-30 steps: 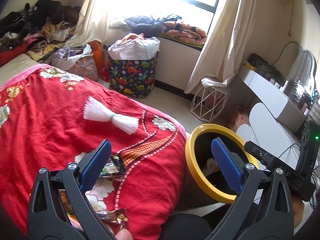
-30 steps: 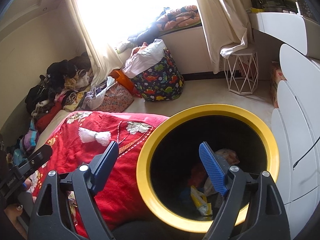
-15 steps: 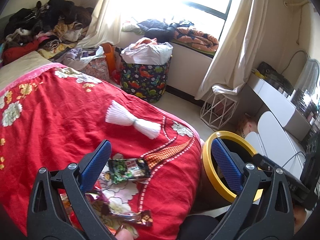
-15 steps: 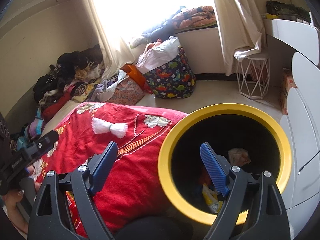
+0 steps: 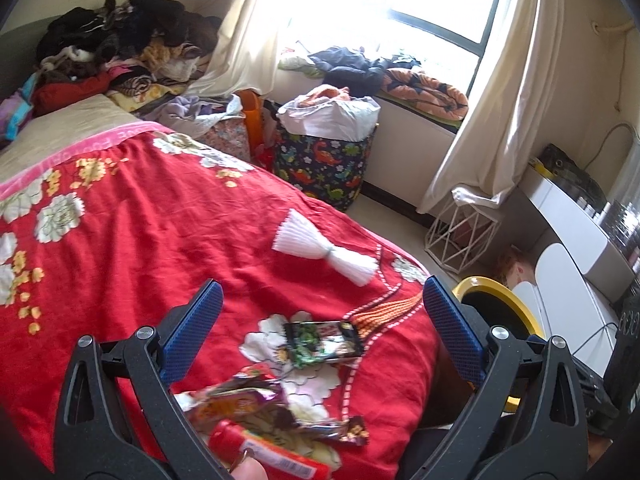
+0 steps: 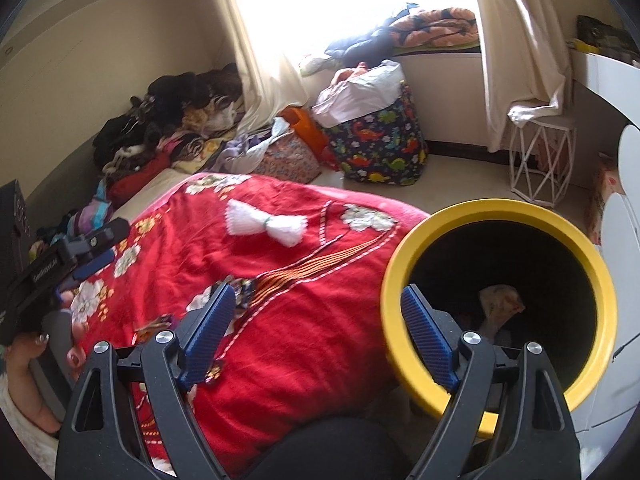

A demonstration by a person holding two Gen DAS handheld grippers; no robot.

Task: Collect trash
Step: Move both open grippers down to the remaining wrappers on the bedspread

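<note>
Blue-padded jaws wide apart, empty.

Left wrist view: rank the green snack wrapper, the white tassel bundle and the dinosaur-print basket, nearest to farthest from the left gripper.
1. Green snack wrapper, on the red bedspread between the open jaws of the left gripper.
2. White tassel bundle, further up the bedspread.
3. Dinosaur-print basket, on the floor by the window.

Bed [image 5: 120,248] under red floral blanket [image 5: 168,216]. On blanket: white tasselled bundle [image 5: 326,254], tied at its middle, near far edge; dark green snack wrapper [image 5: 322,344] flat near front corner; crumpled foil wrappers [image 5: 248,404] plus red packet [image 5: 272,454] at near edge. Heap of clothes [image 5: 120,52] piled at bed's far end. Floor [image 6: 460,176] beside bed carrying yellow-rimmed bin [image 6: 496,216], dinosaur-print bag [image 6: 384,148], white wire stool [image 6: 540,160].
</note>
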